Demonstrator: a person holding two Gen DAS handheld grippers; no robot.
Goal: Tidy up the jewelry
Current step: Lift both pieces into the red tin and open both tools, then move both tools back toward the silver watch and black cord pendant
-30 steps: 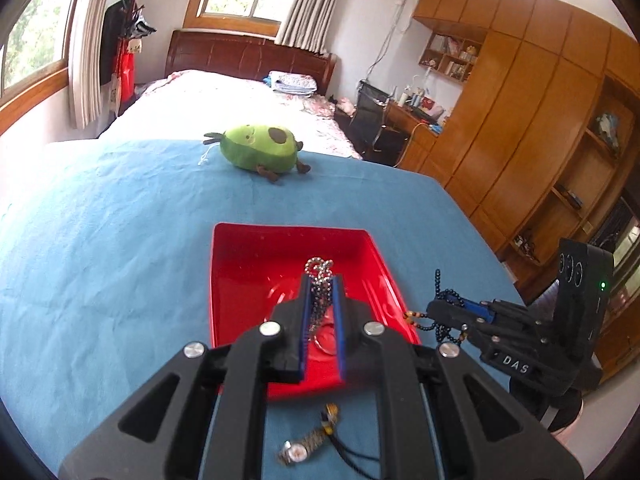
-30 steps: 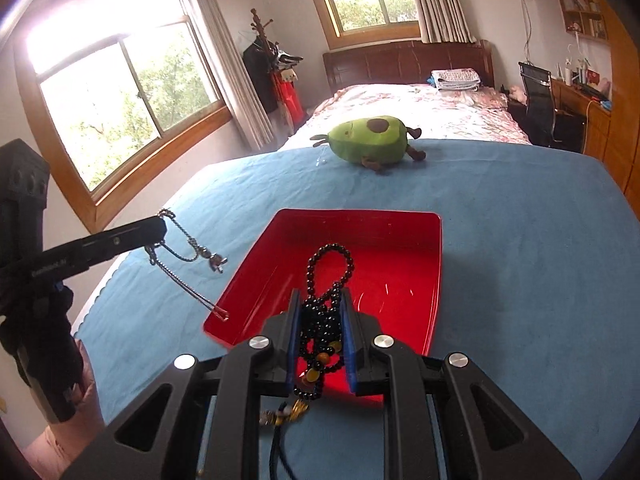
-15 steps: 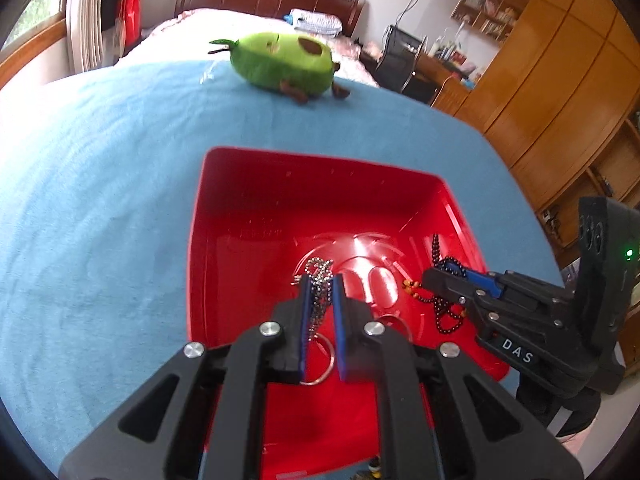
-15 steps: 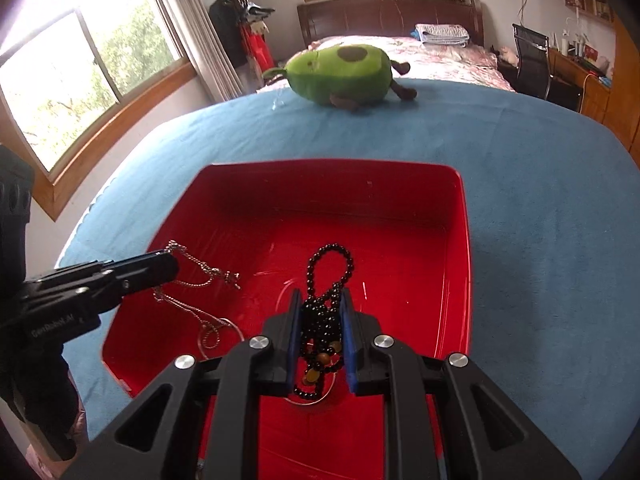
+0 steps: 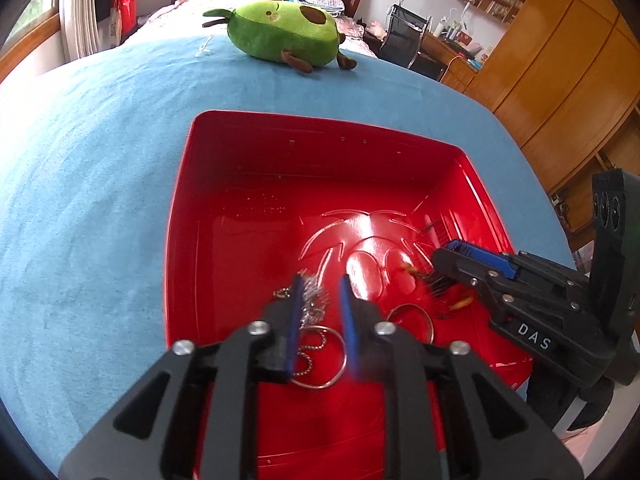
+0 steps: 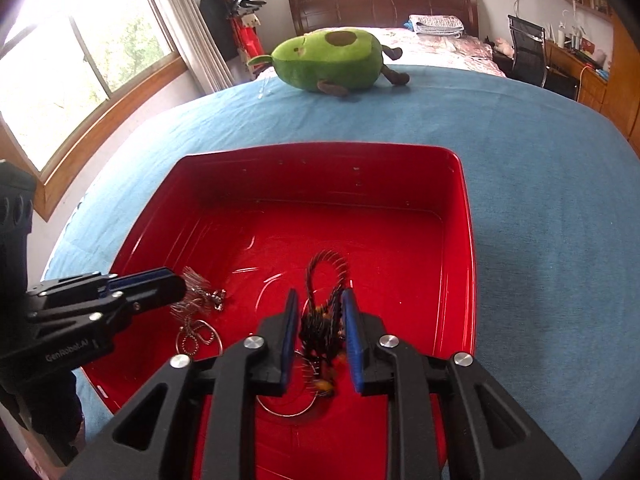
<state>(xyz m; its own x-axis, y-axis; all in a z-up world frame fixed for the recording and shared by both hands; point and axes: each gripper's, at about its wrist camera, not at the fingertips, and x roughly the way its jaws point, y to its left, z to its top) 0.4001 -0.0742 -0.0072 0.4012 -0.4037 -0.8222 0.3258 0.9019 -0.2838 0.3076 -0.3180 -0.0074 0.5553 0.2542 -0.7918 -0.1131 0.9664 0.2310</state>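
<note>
One silver chain point(image 5: 316, 308) and one beaded bracelet point(image 6: 324, 320) lie between two grippers' parted jaws.

Black tongs point(image 5: 321, 300), blue pads point(image 6: 289, 320), silver screws ("DAS" lettering).

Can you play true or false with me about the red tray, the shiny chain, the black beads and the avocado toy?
1. Both grippers are over the red tray. True.
2. The left gripper is squeezed shut on the silver chain. False: its jaws stand apart and the chain sits loose between them, in the tray.
3. The avocado toy is inside the tray. False: it lies on the blue cloth beyond the tray.
4. The black beads are between the right gripper's open jaws. True.
5. The tray is blue. False: it is red.
</note>
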